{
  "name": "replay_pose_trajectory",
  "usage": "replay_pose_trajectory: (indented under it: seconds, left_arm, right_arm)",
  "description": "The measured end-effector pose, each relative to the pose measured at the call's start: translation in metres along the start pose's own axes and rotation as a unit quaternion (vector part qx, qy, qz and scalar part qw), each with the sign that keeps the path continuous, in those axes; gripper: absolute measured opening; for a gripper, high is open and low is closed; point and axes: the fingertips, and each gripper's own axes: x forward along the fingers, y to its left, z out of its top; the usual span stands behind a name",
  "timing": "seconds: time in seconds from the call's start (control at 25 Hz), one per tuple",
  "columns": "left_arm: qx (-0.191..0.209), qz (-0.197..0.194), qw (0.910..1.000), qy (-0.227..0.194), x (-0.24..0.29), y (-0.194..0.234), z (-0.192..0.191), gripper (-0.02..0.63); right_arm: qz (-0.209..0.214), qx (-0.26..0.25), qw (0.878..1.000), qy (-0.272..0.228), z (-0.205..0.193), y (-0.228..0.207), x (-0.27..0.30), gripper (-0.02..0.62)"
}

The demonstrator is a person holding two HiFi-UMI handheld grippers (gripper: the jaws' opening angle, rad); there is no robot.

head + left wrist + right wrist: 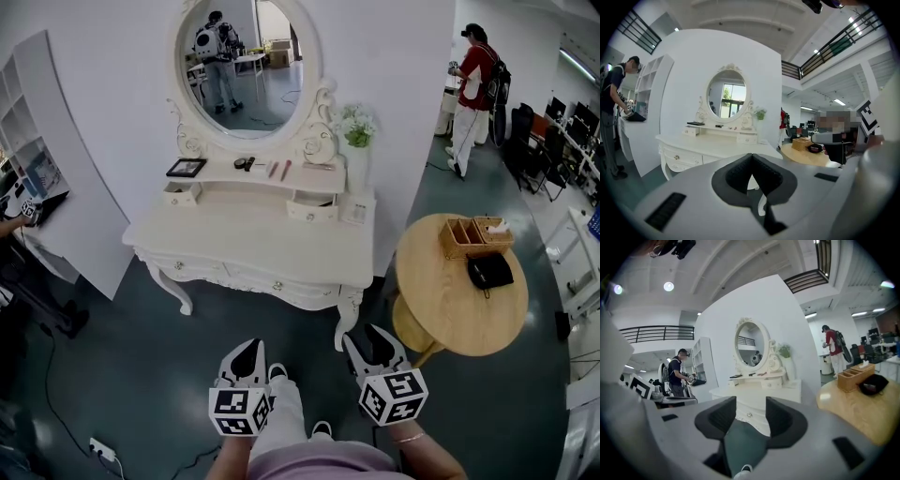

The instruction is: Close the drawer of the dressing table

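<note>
Both grippers hang low in front of the person, short of the dressing table (248, 246) and touching nothing. The left gripper (247, 351) has its pads pressed together with nothing between them. The right gripper (369, 341) has its jaws parted, and only floor and the table's front show through the gap.

The drawer to be closed seems to be the small drawer (313, 208) on the raised back tier, below the right side of the oval mirror (246, 66). It stands forward of its housing with its top edge showing. The matching left drawer (181, 195) also looks slightly forward, though I cannot be sure of that.

From the jaws, the small drawer lies ahead and higher, across the full depth of the table top. Its face is turned toward the person, with the long side running left to right. It slides straight back toward the wall, so the push has to go along the line the grippers already point. The right gripper is the nearer one, almost in line with that drawer, while the left sits off toward the table's middle. The round table (441, 309) stands just beside the dressing table's right corner, so I judge the right hand should approach over the table top.
</note>
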Motion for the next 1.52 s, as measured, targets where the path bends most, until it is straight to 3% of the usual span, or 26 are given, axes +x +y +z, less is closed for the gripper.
replay_pose_trajectory:
  seconds: [0.4, 0.72, 1.08, 1.52]
  left_arm:
    - [-0.015, -0.01, 0.9997, 0.014, 0.092, 0.07, 0.011, 0.0]
    - [-0.022, -0.042, 0.9985, 0.028, 0.174, 0.126, 0.034, 0.0]
    - [-0.016, -0.084, 0.9956, 0.038, 0.242, 0.173, 0.055, 0.0]
    - [-0.038, -0.102, 0.9929, 0.049, 0.274, 0.203, 0.053, 0.0]
  right_arm:
    - [-0.023, -0.003, 1.0, 0.003, 0.018, -0.01, 0.109, 0.27]
    - [-0.058, 0.011, 0.998, 0.023, 0.033, -0.019, 0.208, 0.333]
    - [-0.115, 0.02, 0.993, 0.035, 0.04, -0.025, 0.289, 0.316]
    - [-0.184, 0.011, 0.98, 0.076, 0.02, -0.052, 0.344, 0.253]
